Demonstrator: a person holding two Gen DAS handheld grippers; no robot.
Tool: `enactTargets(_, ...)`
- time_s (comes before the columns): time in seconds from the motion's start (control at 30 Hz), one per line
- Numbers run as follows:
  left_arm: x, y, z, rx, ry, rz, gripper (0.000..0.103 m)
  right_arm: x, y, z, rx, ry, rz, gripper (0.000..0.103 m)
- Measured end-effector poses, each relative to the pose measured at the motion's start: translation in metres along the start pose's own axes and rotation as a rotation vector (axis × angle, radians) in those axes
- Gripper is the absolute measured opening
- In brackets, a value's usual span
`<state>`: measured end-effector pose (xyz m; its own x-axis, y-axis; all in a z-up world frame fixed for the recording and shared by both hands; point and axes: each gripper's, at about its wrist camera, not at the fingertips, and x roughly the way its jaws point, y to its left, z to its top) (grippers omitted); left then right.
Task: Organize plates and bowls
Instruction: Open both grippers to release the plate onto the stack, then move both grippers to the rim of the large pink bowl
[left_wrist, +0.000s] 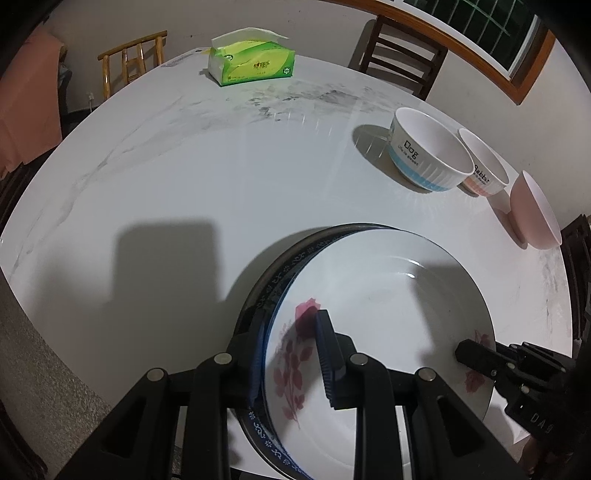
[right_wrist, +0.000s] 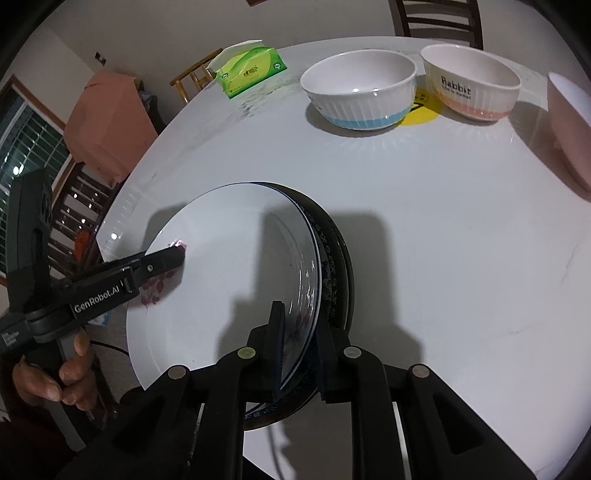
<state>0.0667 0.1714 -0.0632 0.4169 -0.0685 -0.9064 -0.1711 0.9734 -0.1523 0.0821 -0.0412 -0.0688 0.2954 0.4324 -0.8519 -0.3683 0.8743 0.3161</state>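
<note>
the white plate (left_wrist: 388, 295) with pink flowers sits on top of a stack, directly under both tools and partly between their fingers. below it shows a blue-patterned plate (left_wrist: 291, 266) and a dark plate (right_wrist: 341, 236), so three plates can be counted, though more could be hidden. the left tool (left_wrist: 291, 358) pinches the stack's near rim, one finger on the white plate's inside face and the other outside the rims, its gap narrow and gripping. the right tool (right_wrist: 301, 354) straddles the opposite rim, its jaws nearly closed with the plate edge between them; whether the pads press firmly cannot be told.

these plates look glazed ceramic: stiff, heavy for a rim pinch, slick and breakable. the rim is the only place to take hold, and two opposite holds should stop tipping.

ahead of the tools, well apart from the stack, stand three bowls: a blue-banded bowl (right_wrist: 360, 94), a rabbit bowl (right_wrist: 472, 86) just beside it, and a pink bowl (right_wrist: 570, 125) farther right. one tissue pack (left_wrist: 251, 59) lies far ahead on the table (left_wrist: 221, 184).
</note>
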Motion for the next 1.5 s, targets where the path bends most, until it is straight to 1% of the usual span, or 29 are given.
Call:
enactTargets(0.2, 0.002, -0.005, 0.001, 0.015, 0.008, 0.030, 0.028, 0.000, 0.013, 0.001, -0.061, 0.013, -0.068, 0.022)
enactTargets(0.37, 0.002, -0.009, -0.001, 0.036, 0.002, 0.066, 0.029, 0.001, 0.026, 0.000, -0.125, 0.024, -0.120, 0.032)
enactTargets(0.47, 0.002, -0.011, -0.002, 0.043, -0.007, 0.085, 0.030, 0.001, 0.031, 0.000, -0.153, 0.034, -0.153, 0.034)
enactTargets(0.6, -0.001, -0.012, 0.000, 0.049, -0.024, 0.085, 0.031, 0.002, 0.034, 0.000, -0.168, 0.035, -0.171, 0.036)
enactTargets(0.83, -0.007, -0.012, 0.001, 0.046, -0.037, 0.073, 0.035, -0.001, 0.031, -0.003, -0.141, 0.033, -0.148, 0.037)
enactTargets(1.03, -0.015, -0.016, 0.002, 0.049, -0.050, 0.065, 0.036, -0.008, 0.023, -0.003, -0.101, 0.011, -0.124, 0.037)
enactTargets(1.1, -0.019, -0.020, 0.003, 0.061, -0.058, 0.066, 0.037, -0.013, 0.020, -0.003, -0.092, -0.010, -0.125, 0.040)
enactTargets(1.13, -0.021, -0.022, 0.004, 0.067, -0.064, 0.066, 0.037, -0.018, 0.019, -0.002, -0.085, -0.028, -0.125, 0.044)
enactTargets(1.17, -0.023, -0.024, 0.004, 0.071, -0.072, 0.061, 0.039, -0.024, 0.017, -0.002, -0.080, -0.051, -0.118, 0.046)
enactTargets(1.23, -0.027, -0.028, 0.005, 0.075, -0.080, 0.053, 0.042, -0.033, 0.014, 0.000, -0.074, -0.076, -0.119, 0.046)
enactTargets(1.37, -0.031, -0.041, 0.008, 0.088, -0.082, 0.035, 0.042, -0.049, 0.000, -0.002, -0.021, -0.114, -0.125, 0.052)
enactTargets(1.5, -0.027, -0.063, 0.011, 0.119, -0.067, 0.024, 0.042, -0.060, -0.022, -0.008, 0.046, -0.129, -0.127, 0.052)
